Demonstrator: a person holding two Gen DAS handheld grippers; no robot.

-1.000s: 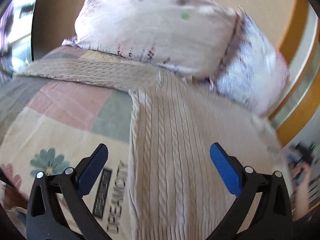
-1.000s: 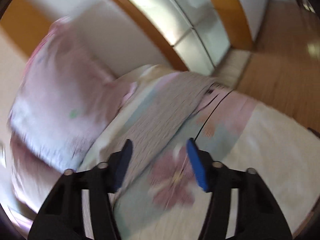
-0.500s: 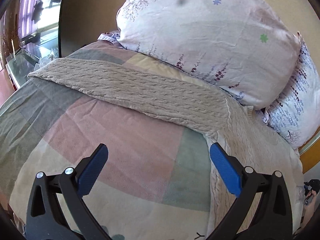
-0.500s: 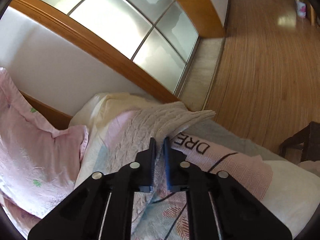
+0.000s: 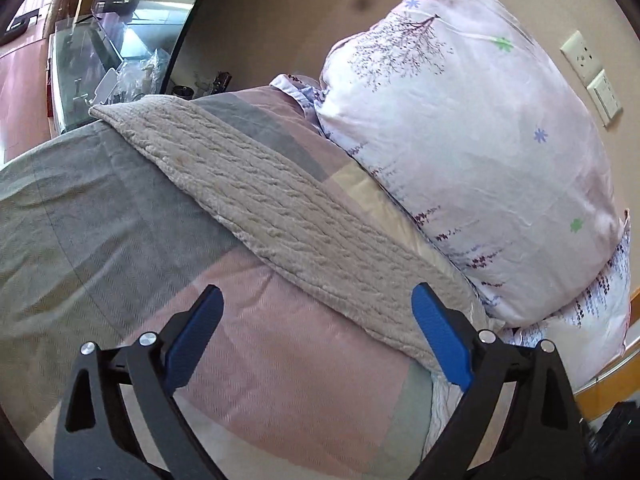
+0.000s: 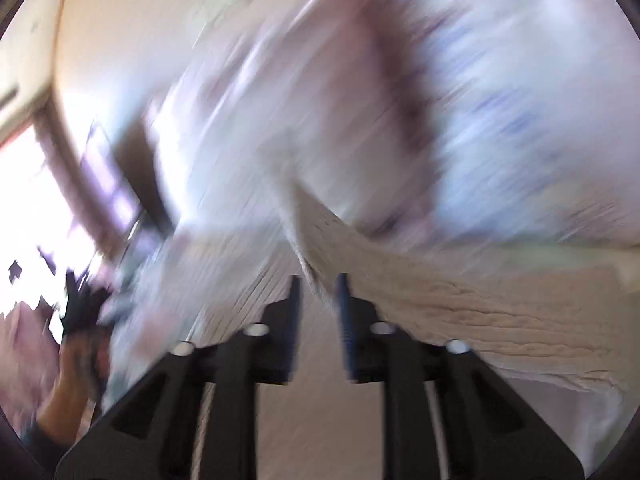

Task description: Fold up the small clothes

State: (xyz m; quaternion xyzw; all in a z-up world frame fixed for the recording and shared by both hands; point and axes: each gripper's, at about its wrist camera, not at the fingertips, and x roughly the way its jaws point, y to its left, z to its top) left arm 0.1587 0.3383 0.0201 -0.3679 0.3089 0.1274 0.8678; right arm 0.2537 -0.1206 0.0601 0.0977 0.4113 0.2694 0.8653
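A beige cable-knit sweater (image 5: 288, 220) lies spread on the bed, one sleeve stretching up and left toward the bed's far corner. My left gripper (image 5: 316, 332) is open and empty, hovering just above the bedspread in front of that sleeve. In the blurred right wrist view, my right gripper (image 6: 318, 292) is shut on a lifted fold of the sweater (image 6: 440, 296), which hangs raised in front of the pillows.
A patchwork bedspread (image 5: 100, 216) in grey, pink and cream covers the bed. Two floral pillows (image 5: 472, 144) lean against the wall behind the sweater. A glass-topped stand with clutter (image 5: 104, 68) sits past the bed's far left corner. Wall sockets (image 5: 592, 76) are at upper right.
My left gripper swung left along the sleeve, still open. My right gripper, shut on the sweater's edge, has lifted it and swung fast toward the pillows; its view is now motion-blurred.
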